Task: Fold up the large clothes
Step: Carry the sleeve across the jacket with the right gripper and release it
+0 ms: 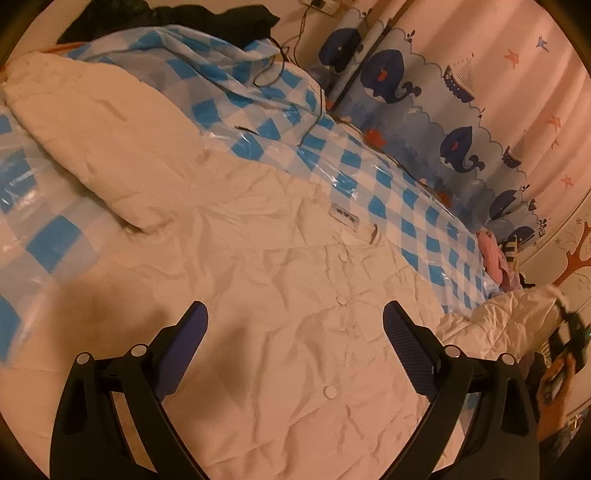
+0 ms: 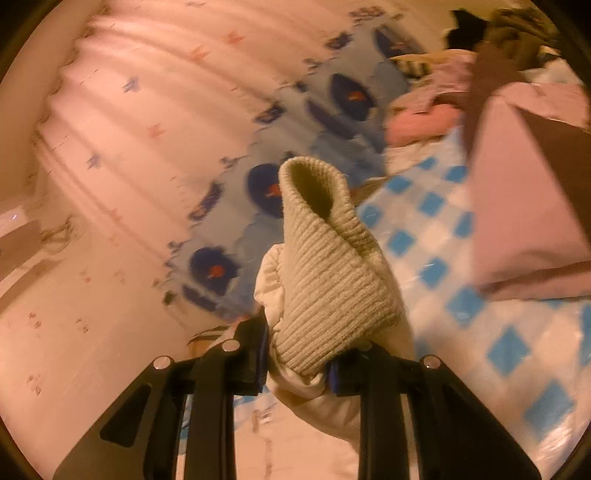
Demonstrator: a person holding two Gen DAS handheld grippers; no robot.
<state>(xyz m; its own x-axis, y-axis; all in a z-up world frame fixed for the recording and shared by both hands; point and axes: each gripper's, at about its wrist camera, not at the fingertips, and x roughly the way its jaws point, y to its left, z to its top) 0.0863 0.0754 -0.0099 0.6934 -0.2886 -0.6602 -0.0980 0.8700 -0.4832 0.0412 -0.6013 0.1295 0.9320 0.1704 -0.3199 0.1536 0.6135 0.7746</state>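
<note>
A white padded jacket point(image 1: 277, 258) lies spread flat, front up, its snap buttons in a line down the middle. One sleeve point(image 1: 92, 129) stretches out at the upper left. My left gripper point(image 1: 295, 310) hovers open over the jacket's lower front, with nothing between its fingers. The other sleeve point(image 1: 509, 317) is lifted off the bed at the right edge. My right gripper point(image 2: 297, 354) is shut on that sleeve just behind its ribbed knit cuff point(image 2: 325, 266), which sticks up past the fingers. A hand point(image 1: 554, 387) holds that gripper, blurred.
The jacket rests on a blue-and-white checked plastic sheet point(image 1: 424, 221) over a bed. A whale-print curtain point(image 1: 443, 110) hangs behind. Dark clothes point(image 1: 166, 18) and a cable point(image 1: 284, 62) lie at the far end. Pink clothes point(image 1: 495, 258) and a pink folded item point(image 2: 524, 206) sit nearby.
</note>
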